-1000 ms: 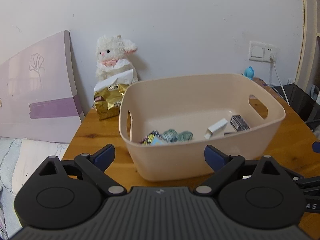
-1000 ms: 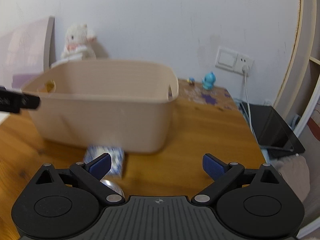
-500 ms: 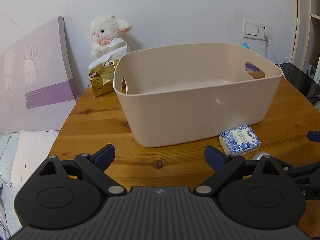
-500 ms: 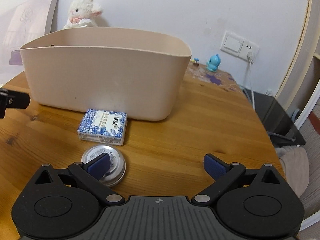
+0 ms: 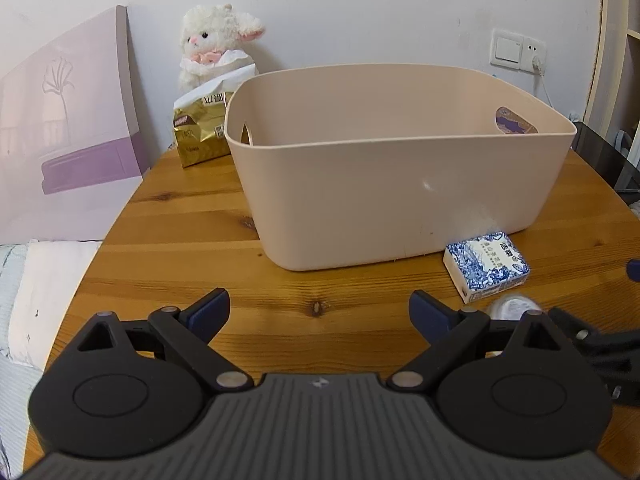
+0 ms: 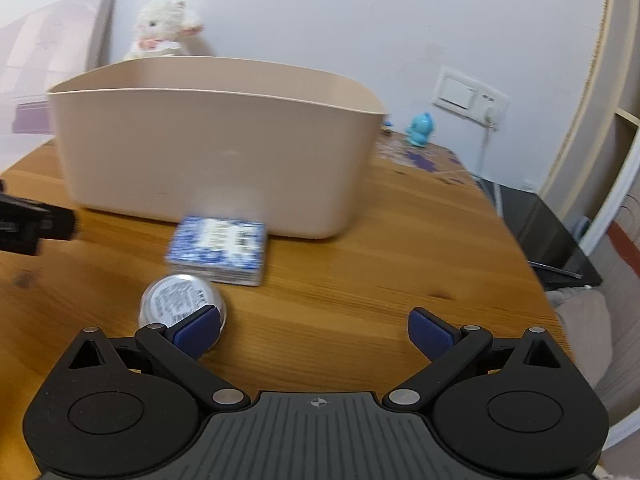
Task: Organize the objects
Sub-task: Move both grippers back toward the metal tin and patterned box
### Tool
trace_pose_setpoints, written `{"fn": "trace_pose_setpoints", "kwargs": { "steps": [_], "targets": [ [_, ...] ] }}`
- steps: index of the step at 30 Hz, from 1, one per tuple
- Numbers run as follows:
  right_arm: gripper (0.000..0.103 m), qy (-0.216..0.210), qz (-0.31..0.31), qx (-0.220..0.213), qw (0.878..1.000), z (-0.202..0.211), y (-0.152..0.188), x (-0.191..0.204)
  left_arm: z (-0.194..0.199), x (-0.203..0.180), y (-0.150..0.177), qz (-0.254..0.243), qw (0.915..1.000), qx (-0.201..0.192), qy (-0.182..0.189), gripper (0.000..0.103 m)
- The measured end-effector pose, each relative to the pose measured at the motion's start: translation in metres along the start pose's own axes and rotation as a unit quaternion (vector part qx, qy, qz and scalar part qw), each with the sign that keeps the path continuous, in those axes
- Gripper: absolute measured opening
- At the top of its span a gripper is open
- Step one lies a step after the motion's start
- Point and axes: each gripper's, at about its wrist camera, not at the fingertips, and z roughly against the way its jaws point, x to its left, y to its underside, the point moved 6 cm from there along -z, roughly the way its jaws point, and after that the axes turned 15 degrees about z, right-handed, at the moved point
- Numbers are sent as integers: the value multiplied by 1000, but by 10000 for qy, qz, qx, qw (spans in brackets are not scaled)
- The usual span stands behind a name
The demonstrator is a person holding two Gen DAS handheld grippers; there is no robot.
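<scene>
Both grippers hover low over the wooden table (image 5: 192,248), in front of the beige plastic bin with cut-out handles (image 5: 400,184), which sits toward the table's back edge. Left gripper (image 5: 319,312): jaws spread wide, nothing between them. Right gripper (image 6: 314,330): jaws likewise wide, empty.

Loose items, both near the front wall of the bin, toward the table's right side: a small blue-and-white patterned tissue pack (image 6: 218,250), just in front of the bin wall, and a round clear-lidded tin with a printed label (image 6: 180,300), just beside the pack, partly behind the right gripper's left fingertip.

Risks, as judged:
- The tin sits off to the left of the right gripper's centre line; closing now would likely clip its edge and send it sliding.
- Right-wrist view is motion-blurred, so alignment is uncertain.
- The left gripper is close by at the left; the two could collide over the tin.

Writing: pack and tin carry print, unreadable here. A gold foil packet (image 5: 202,132) at the back left corner shows Chinese characters, not legible.
</scene>
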Motion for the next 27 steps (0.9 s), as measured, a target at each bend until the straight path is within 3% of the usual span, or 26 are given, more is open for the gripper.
{"fn": "trace_pose_setpoints", "kwargs": {
  "steps": [7, 11, 17, 21, 27],
  "targets": [
    [102, 95, -80, 4, 9999, 5, 1, -11, -4, 7, 1, 34, 10000, 37, -50, 97],
    [102, -241, -278, 162, 9992, -2, 8, -10, -5, 9, 1, 88, 9999, 42, -34, 97],
    [101, -830, -167, 109, 9964, -9, 5, 26, -4, 8, 1, 92, 9999, 48, -25, 97],
    [100, -870, -19, 8, 9962, -10, -4, 31, -2, 9, 2, 114, 9999, 46, -48, 97],
    [101, -650, -94, 33, 9978, -1, 1, 1, 1, 5, 3, 118, 9999, 82, 36, 97]
  ]
}}
